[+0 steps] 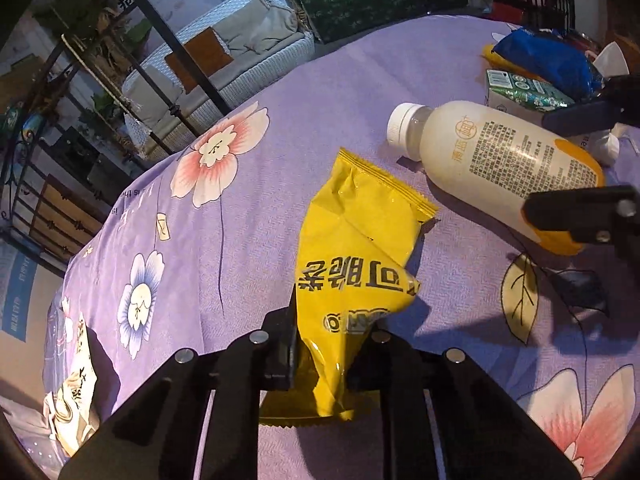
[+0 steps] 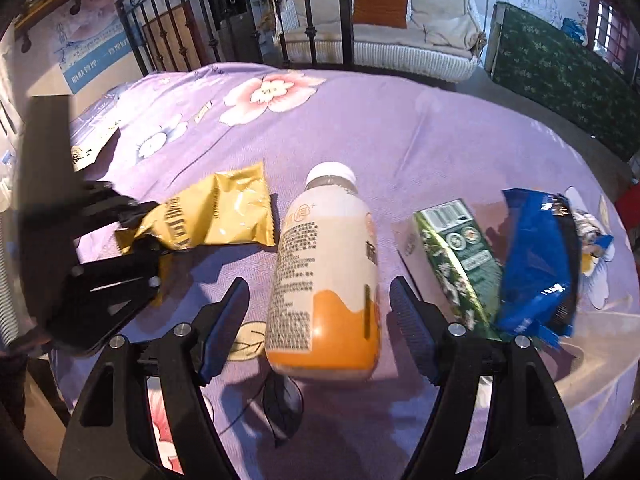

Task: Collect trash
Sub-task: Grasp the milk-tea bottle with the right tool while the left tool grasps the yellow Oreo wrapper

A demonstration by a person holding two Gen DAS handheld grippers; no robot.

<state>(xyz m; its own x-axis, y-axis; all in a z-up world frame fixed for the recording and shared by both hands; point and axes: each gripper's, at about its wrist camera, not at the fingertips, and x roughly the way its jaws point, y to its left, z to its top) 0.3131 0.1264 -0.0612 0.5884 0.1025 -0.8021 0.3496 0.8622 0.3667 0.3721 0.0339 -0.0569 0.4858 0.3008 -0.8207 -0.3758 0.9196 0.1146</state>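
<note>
Left claw (image 1: 326, 354) is pinching the lower end of the yellow snack wrapper (image 1: 352, 264) at bottom centre of the left wrist view; the wrapper's bottom seam is cut off behind the claw's black frame, and its printed characters are folded and only partly readable. Right claw (image 2: 320, 320) stands spread wide in the lower middle of the right wrist view, its blue-padded fingers (image 2: 222, 328) on either side of the white and orange bottle (image 2: 326, 280), apart from it on both sides. Whether the bottle lies flat or is tipped is hard to tell, since its base is blurred.

Only the right wrist view shows the green carton (image 2: 452, 256) and blue wrapper (image 2: 536, 260) clearly, at centre right, leaning against each other; in the left wrist view they crowd the upper right corner, partly hidden behind the right claw. Only the left wrist view shows the crumpled cream-coloured packet (image 1: 72, 400) at lower left, at the edge of the purple flowered cloth (image 1: 280, 80); the right view catches a sliver of it at centre left.

Open cloth lies across the upper middle of both views, up to the table's far edge, with a black metal railing (image 2: 312, 20) and a white wicker sofa (image 2: 384, 20) beyond it.
</note>
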